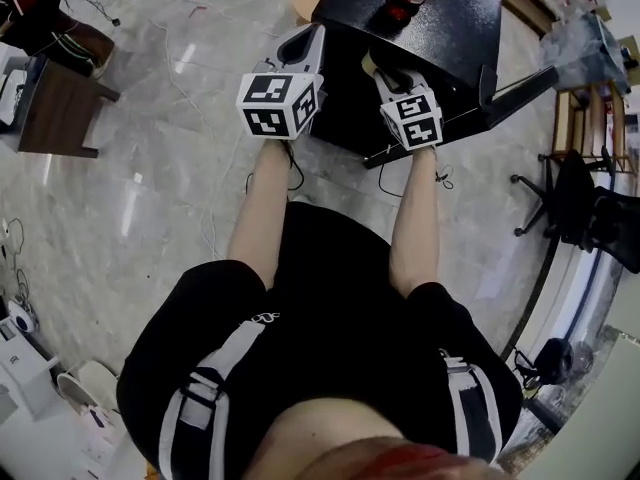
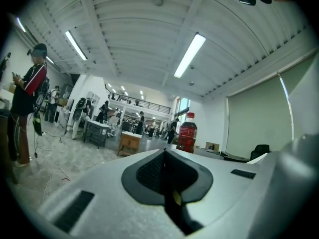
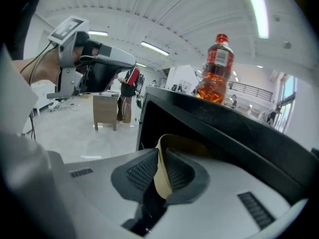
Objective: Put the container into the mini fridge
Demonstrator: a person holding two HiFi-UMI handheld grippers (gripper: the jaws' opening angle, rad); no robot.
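R gripper (image 3: 160,156) pinching beige container (image 3: 183,144) by its rim, at open front of black mini fridge (image 3: 234,133) w/ soda bottle (image 3: 217,71) on top; L gripper (image 2: 164,156) jaws pressed together, nothing betw them.

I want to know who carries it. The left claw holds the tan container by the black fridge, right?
No. The right claw holds the tan container by the black fridge; the right gripper view shows it pinched there.
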